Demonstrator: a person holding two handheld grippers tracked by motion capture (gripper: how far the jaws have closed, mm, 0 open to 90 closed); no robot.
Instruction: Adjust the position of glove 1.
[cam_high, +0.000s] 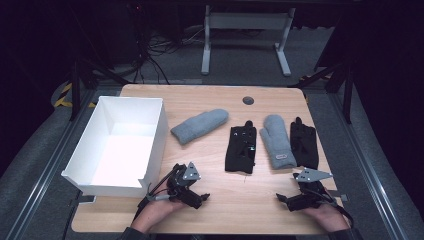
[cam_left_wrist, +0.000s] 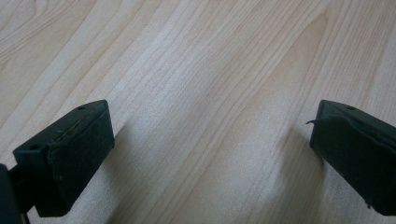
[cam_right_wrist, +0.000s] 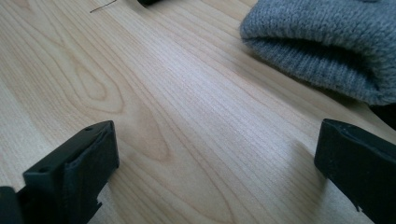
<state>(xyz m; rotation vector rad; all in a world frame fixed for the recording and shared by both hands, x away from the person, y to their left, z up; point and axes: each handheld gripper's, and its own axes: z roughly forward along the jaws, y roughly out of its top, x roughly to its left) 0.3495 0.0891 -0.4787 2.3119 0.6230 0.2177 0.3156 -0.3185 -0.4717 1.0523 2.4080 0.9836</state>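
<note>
At the left edge of the light wooden worktop (cam_high: 210, 105) stands an open white rectangular box (cam_high: 152, 140), overhanging the left rim a little. Just beside its near right corner the left gripper (cam_high: 195, 198) rests low over bare wood, its jaws spread wide with nothing between them.

Four gloves lie in a row across the middle, well apart from both grippers. First comes a grey knitted mitten (cam_high: 200, 125), lying slantwise with its cuff toward the box. Next is a black glove with straps and pale marks (cam_high: 241, 148), lengthwise and flat. Then a second grey knitted mitten (cam_high: 276, 140), cuff toward the person and a small label near that cuff — its thick ribbed cuff edge shows close up in the right gripper view (cam_right_wrist: 327, 51). Touching its right side lies a plain black glove (cam_high: 304, 145).

The right gripper (cam_high: 291, 200) sits near the front edge, below that last pair — jaws fully apart, empty, over bare wood.
</note>
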